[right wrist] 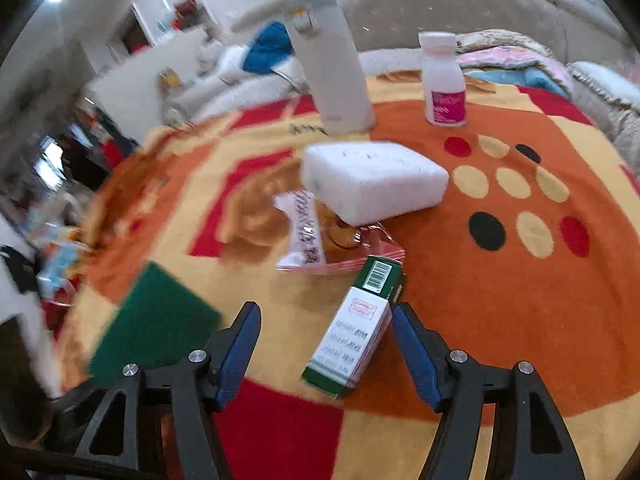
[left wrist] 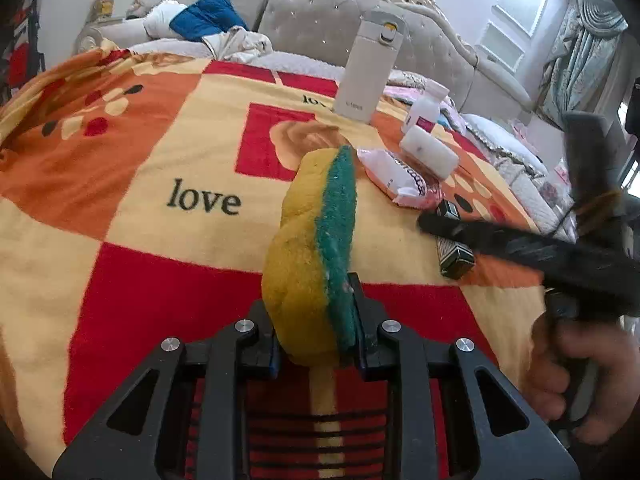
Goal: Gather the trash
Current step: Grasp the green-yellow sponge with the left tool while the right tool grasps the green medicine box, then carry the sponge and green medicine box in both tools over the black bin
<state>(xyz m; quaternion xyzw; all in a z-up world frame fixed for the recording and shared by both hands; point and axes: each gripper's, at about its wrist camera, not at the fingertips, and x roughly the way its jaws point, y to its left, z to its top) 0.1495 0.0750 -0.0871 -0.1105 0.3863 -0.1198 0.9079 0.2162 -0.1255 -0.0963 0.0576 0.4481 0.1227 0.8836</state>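
Note:
My left gripper (left wrist: 316, 312) is shut on a yellow sponge with a green scouring side (left wrist: 316, 236) and holds it upright above the blanket. The sponge's green face also shows in the right wrist view (right wrist: 152, 324), at the lower left. My right gripper (right wrist: 326, 320) is open, and a green and white carton (right wrist: 356, 328) lies on the blanket between its fingers. In the left wrist view the right gripper (left wrist: 520, 248) is a blurred dark shape over the same carton (left wrist: 454, 252). A pink and white snack wrapper (right wrist: 304, 232) lies just beyond the carton.
A white foam block (right wrist: 372, 180) rests partly on the wrapper. A tall white flask (right wrist: 332, 68) and a white pill bottle with a pink label (right wrist: 442, 80) stand further back. All lie on a red, orange and yellow blanket (left wrist: 160, 152). A padded headboard (left wrist: 320, 16) stands behind.

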